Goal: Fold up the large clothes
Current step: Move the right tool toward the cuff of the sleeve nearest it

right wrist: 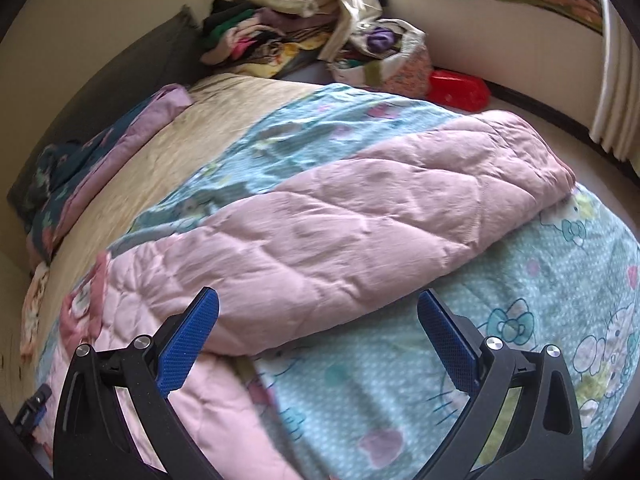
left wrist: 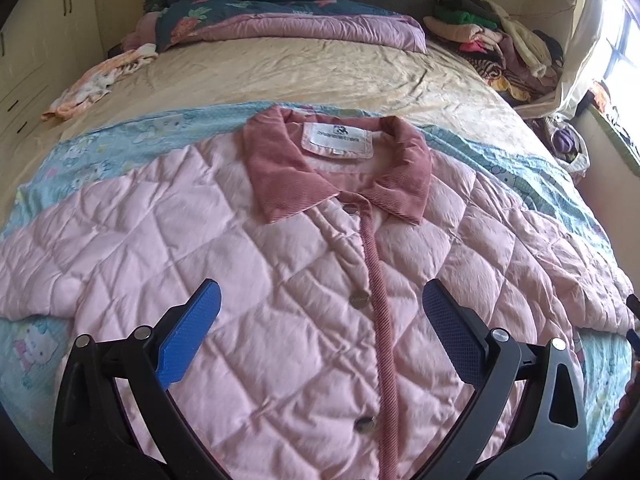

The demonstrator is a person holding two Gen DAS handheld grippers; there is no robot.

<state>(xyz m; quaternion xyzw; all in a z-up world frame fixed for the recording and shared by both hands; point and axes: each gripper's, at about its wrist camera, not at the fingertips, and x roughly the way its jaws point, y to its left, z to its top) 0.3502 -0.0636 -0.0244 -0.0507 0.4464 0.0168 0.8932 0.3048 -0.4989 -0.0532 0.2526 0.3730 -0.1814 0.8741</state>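
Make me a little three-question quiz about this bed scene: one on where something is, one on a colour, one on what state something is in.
1. Where does the pink quilted jacket lie?
A. on the blue cartoon-print blanket
B. on the floor
C. on a chair

2. What colour is the jacket's collar?
A. green
B. dusty rose
C. black

3. How is the left gripper?
A. shut on a sleeve
B. shut on the collar
C. open, holding nothing

Answers: 1 A, blanket shows around the jacket; 2 B, darker corduroy pink; 3 C, fingers stand wide apart.

Counted: one pink quilted jacket (left wrist: 224, 248), three snap buttons (left wrist: 361, 300) showing at centre frame, two hand-held grippers, one red container (right wrist: 460, 89) upper right.
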